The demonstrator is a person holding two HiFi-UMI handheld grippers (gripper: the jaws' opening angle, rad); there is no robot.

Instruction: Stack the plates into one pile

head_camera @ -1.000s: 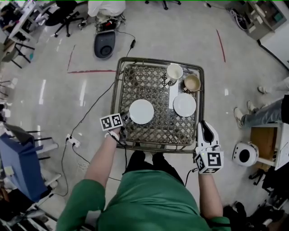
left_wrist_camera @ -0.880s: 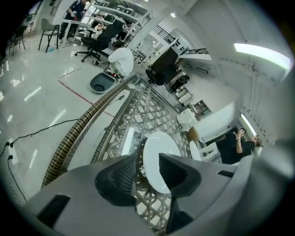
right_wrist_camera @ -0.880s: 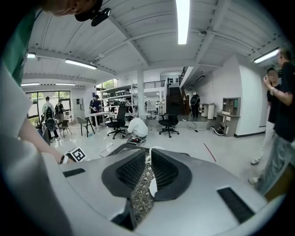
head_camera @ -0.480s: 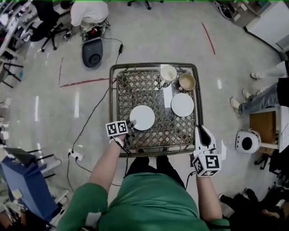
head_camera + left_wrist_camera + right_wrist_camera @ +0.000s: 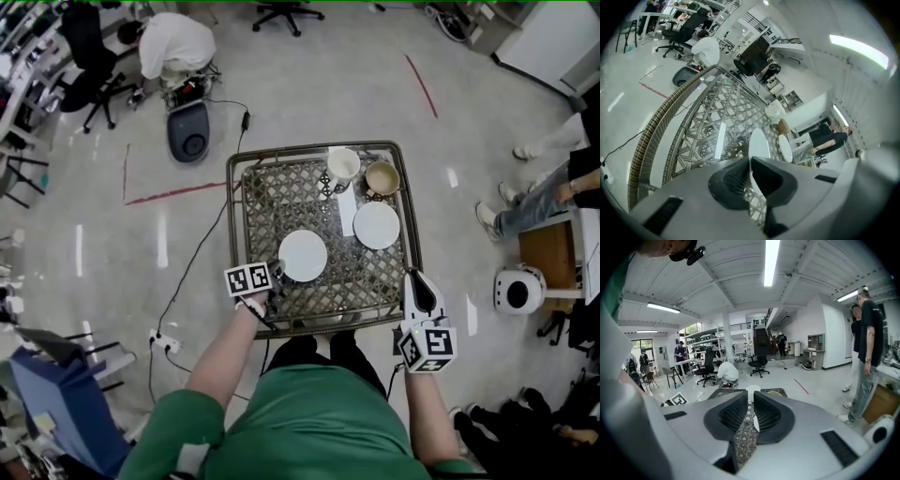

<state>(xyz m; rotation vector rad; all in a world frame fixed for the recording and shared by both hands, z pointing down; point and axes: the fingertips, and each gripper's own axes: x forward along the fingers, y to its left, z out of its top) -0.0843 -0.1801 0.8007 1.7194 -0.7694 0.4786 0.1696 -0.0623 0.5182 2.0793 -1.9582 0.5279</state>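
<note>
Just closed, left gripper pinches near rim of plate.

No word, number or brand is legible anywhere. The only signs are black-and-white square patterns, without letters, on the left marker cube behind the left gripper and on the right marker cube behind the right gripper.

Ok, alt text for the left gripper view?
The left gripper has just closed its jaws on the near rim of a white plate that lies on a lattice table. Beyond it are a second plate, a bowl and a cup.
</note>
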